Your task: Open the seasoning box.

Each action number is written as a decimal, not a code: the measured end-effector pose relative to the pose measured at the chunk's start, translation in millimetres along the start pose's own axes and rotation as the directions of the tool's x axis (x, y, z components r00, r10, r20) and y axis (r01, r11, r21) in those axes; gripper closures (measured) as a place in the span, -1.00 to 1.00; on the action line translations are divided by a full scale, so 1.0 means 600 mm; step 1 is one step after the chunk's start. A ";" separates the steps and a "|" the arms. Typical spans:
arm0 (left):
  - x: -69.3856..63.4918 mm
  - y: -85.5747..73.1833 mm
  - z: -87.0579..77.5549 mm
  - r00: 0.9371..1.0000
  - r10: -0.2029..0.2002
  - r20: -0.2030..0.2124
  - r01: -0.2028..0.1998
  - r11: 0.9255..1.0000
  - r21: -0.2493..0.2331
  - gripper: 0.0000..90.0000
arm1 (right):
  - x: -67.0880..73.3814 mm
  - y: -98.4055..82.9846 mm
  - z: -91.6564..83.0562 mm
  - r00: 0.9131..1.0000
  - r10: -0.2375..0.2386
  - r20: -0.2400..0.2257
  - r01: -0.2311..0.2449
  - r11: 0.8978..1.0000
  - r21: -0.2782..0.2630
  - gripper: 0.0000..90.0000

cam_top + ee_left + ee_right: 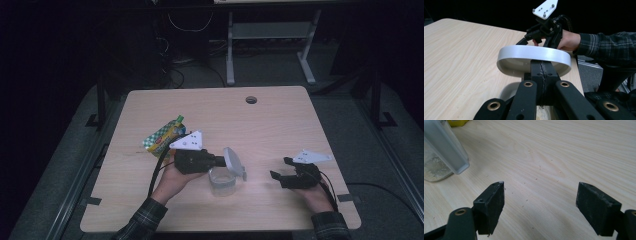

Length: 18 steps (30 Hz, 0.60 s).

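1. Near the table's middle, toward the person's side, a round grey lid [233, 161] is held tilted just above a clear jar [222, 181]; the lid's lower edge overlaps the jar's mouth in the high view, and whether the two touch cannot be told.
2. Left gripper [220, 161]: jaws closed flat together on the lid's rim. In the left gripper view the lid [534, 56] sits across the jaw tips, its underside facing the camera.
3. Jar: upright on the table, uncapped, with a pale residue on its wall, seen at the left edge of the right gripper view [435, 167], where the lid's rim [447, 147] slants down in front of it.
4. Right gripper [282, 174]: resting low over the table to the right of the jar, well apart from it, jaws spread wide with nothing between them; bare wood shows in the gap [540, 200].
5. In the left gripper view the right gripper [544, 32] stands beyond the lid, held by a hand in a plaid sleeve [606, 46].
6. A green-and-yellow pouch [164, 136] lies on the table behind the left gripper, its capped spout pointing away from the person.
7. Table [280, 120]: light wood, with a round cable hole [251, 100] near its far edge.
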State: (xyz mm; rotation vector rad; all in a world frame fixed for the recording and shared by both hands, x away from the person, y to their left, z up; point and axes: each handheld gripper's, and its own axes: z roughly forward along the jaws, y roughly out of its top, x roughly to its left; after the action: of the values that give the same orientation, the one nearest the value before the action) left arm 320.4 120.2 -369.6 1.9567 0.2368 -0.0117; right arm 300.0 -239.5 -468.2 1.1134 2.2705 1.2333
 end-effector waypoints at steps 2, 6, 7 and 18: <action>0.001 0.005 0.004 1.000 0.008 0.003 -0.008 1.000 -0.003 1.00 | 0.000 0.000 0.000 1.000 0.000 0.001 0.000 1.000 0.000 -0.50; 0.001 0.012 0.011 1.000 0.007 0.012 -0.006 1.000 -0.013 1.00 | 0.000 0.000 -0.001 1.000 0.001 0.000 -0.001 1.000 0.000 -0.50; 0.002 0.017 0.015 1.000 0.007 0.016 -0.007 1.000 -0.020 1.00 | 0.000 0.000 -0.001 1.000 -0.001 -0.001 0.001 1.000 0.000 -0.50; 0.006 0.027 0.025 0.999 0.014 0.030 -0.014 1.000 0.003 1.00 | -0.001 -0.001 -0.001 1.000 0.002 -0.002 -0.002 1.000 -0.003 -0.50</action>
State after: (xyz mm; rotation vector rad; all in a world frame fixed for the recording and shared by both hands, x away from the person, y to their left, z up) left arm 328.3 101.1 -361.1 1.9604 0.2039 -0.0321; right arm 300.0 -240.4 -468.5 1.1140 2.2691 1.2381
